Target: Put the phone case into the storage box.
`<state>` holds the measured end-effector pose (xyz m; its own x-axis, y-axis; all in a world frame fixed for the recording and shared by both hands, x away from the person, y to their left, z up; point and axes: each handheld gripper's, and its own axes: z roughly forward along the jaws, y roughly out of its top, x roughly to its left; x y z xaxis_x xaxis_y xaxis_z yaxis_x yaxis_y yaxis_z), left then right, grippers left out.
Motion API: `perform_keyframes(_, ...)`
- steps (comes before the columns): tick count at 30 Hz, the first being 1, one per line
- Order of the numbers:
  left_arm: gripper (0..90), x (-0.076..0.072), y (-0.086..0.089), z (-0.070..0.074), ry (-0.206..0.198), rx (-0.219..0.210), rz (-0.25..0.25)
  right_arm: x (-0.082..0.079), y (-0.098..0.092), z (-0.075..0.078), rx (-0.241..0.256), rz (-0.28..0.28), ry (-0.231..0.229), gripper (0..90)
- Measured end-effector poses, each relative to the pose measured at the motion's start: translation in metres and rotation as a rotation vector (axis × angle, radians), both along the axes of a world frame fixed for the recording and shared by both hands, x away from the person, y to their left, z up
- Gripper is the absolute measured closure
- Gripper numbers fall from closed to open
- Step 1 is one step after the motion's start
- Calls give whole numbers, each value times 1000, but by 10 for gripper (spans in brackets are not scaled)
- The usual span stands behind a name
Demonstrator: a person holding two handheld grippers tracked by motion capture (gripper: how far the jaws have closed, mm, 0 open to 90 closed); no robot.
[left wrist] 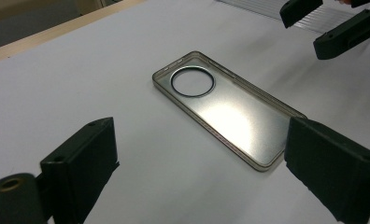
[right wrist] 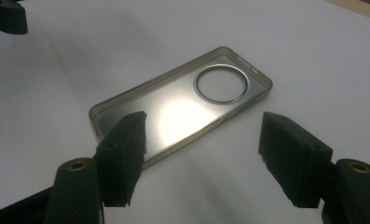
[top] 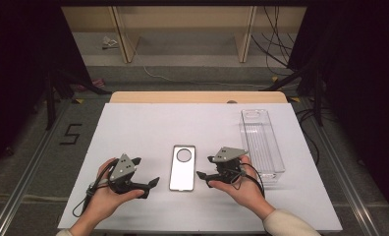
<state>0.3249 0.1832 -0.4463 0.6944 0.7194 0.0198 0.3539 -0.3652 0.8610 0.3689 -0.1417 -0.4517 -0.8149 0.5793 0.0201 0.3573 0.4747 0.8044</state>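
Here the white surface (top: 133, 128) spreads before you, with a clear plastic bin (top: 261, 145) standing at its right side, seen from the high view. The phone case (top: 183, 167) lies flat between your two tools, apart from both. Your left hand-held gripper (top: 151, 187) and right hand-held gripper (top: 203, 167) flank it, jaws spread and empty. The gripper views show the case's round camera ring (left wrist: 192, 82) closely.

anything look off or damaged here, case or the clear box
Nothing stands out. The phone case lies flat and whole on the white sheet between the two open grippers, left gripper and right gripper. The clear box stands upright and looks empty.
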Motion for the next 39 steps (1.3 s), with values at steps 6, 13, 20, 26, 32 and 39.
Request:
perform_keyframes(6, 166, -1, -9, 5, -12, 38, -56, 0, -7, 3, 25, -7, -6, 317)
perform_keyframes(13, 280, 0, -29, 10, 13, 153, -240, -1, -14, 6, 36, -16, -14, 313)
perform_keyframes(20, 325, 0, -46, 2, 86, 310, -387, -1, -17, 7, 47, -25, -15, 311)
perform_keyframes(26, 346, 5, -62, 0, 106, 386, -461, -1, -20, 8, 62, -33, -25, 301)
perform_keyframes(32, 374, 13, -77, -1, 108, 464, -503, 0, -22, 8, 67, -41, -22, 286)
perform_keyframes(39, 403, 20, -89, -4, 106, 532, -548, 1, -23, 9, 77, -50, -26, 277)
